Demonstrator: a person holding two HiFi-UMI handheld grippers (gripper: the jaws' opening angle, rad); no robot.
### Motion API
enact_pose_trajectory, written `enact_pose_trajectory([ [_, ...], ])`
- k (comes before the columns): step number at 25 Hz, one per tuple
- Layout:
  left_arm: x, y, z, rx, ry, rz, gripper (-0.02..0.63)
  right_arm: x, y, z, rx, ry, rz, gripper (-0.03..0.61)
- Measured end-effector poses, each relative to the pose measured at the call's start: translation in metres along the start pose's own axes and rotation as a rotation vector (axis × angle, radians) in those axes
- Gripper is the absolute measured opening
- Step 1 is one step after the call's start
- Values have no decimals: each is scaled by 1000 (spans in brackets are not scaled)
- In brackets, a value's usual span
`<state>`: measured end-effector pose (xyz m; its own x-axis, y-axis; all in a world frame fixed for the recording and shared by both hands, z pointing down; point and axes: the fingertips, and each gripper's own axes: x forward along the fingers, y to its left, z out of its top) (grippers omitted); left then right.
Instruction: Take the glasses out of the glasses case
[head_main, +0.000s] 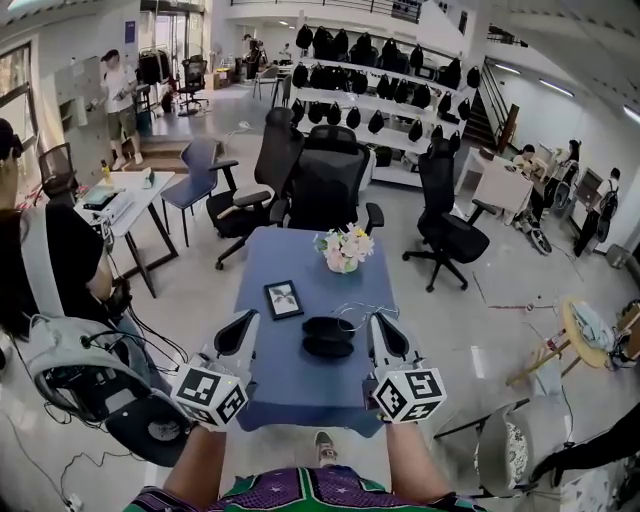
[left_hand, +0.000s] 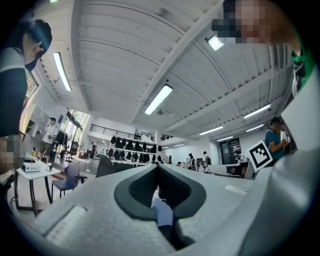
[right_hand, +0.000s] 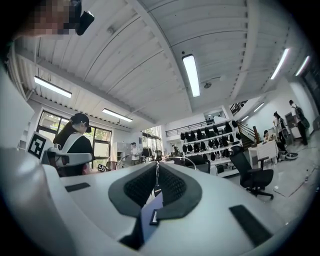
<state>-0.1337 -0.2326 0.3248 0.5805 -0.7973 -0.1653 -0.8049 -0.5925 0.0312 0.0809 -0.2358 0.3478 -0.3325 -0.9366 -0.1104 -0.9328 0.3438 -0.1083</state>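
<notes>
On the blue table (head_main: 300, 385) a black glasses case (head_main: 328, 338) lies open, its two halves side by side. It sits between my two grippers. Thin wire-rimmed glasses (head_main: 352, 308) hang just right of the case at the tip of my right gripper (head_main: 381, 325). In the right gripper view the rims (right_hand: 184, 159) arc out on both sides of the closed jaws, so the right gripper (right_hand: 156, 166) is shut on the glasses at the bridge. My left gripper (head_main: 245, 323) hovers left of the case. Its jaws meet at the tips (left_hand: 158, 169) with nothing between them.
A small framed picture (head_main: 283, 299) lies on the table left of the case, and a flower bouquet (head_main: 343, 248) stands at the far end. Black office chairs (head_main: 328, 180) crowd behind the table. A person (head_main: 50, 260) with gear stands to the left.
</notes>
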Motion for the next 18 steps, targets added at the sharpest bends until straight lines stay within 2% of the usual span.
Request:
enact_pose_trajectory([
  [18,-17,6,-3,-1,-2,47,17,-4,10,-3,7,-8,0,14],
])
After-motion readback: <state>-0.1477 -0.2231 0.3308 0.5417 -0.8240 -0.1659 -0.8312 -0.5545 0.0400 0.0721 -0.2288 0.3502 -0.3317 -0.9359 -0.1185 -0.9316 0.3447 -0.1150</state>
